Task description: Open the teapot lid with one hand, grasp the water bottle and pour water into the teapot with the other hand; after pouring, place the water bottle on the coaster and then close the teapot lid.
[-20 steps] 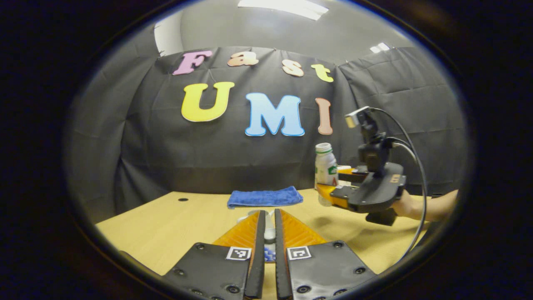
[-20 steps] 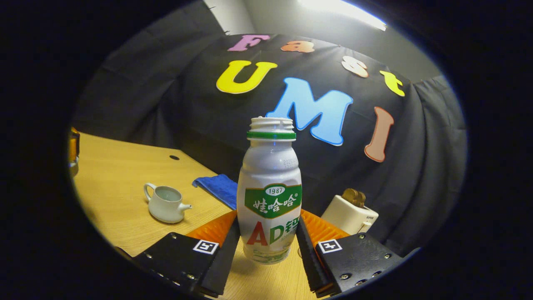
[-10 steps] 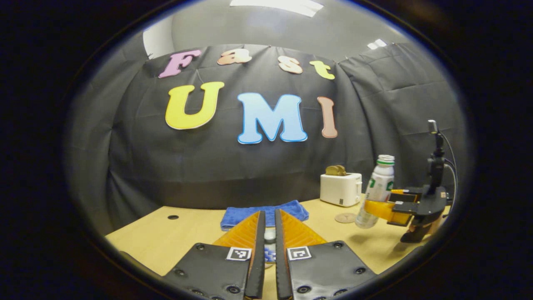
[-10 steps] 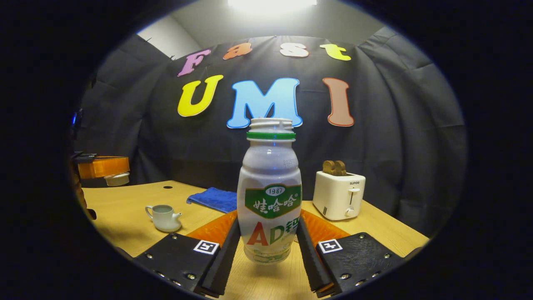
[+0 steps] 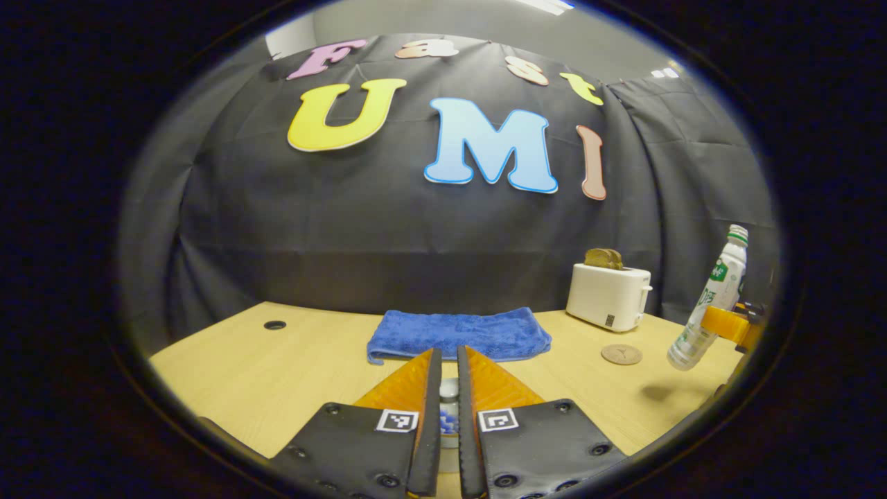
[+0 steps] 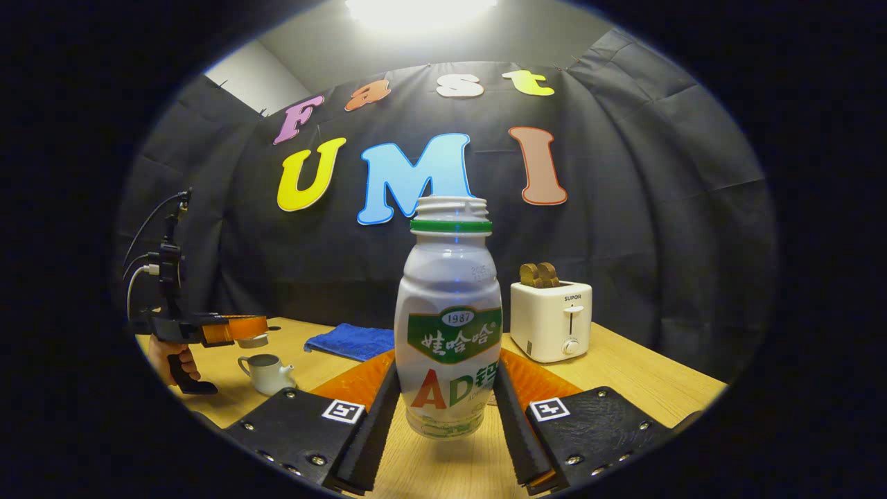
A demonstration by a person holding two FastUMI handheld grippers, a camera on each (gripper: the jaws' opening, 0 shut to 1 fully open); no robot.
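Observation:
In the right gripper view, my right gripper (image 6: 447, 360) is shut on the white water bottle (image 6: 450, 319), which is upright, uncapped and lifted off the table. The white teapot (image 6: 267, 373) stands open at the far left. Just above it my left gripper (image 6: 239, 330) holds the lid (image 6: 253, 340). In the left gripper view, my left gripper (image 5: 448, 351) is shut on the lid's knob (image 5: 449, 390). The round coaster (image 5: 621, 354) lies on the table to the right. Past it the bottle (image 5: 714, 305) hangs tilted in the right gripper (image 5: 731, 324).
A folded blue towel (image 5: 457, 334) lies at the back of the wooden table (image 5: 277, 374). A white toaster (image 5: 608, 294) with bread in it stands at the back right, behind the coaster. A hand (image 6: 170, 360) holds the left gripper's handle.
My right gripper has carried the bottle rightward, away from the teapot, toward the coaster side, and turned it upright. My left gripper keeps the lid and now hovers over the teapot.

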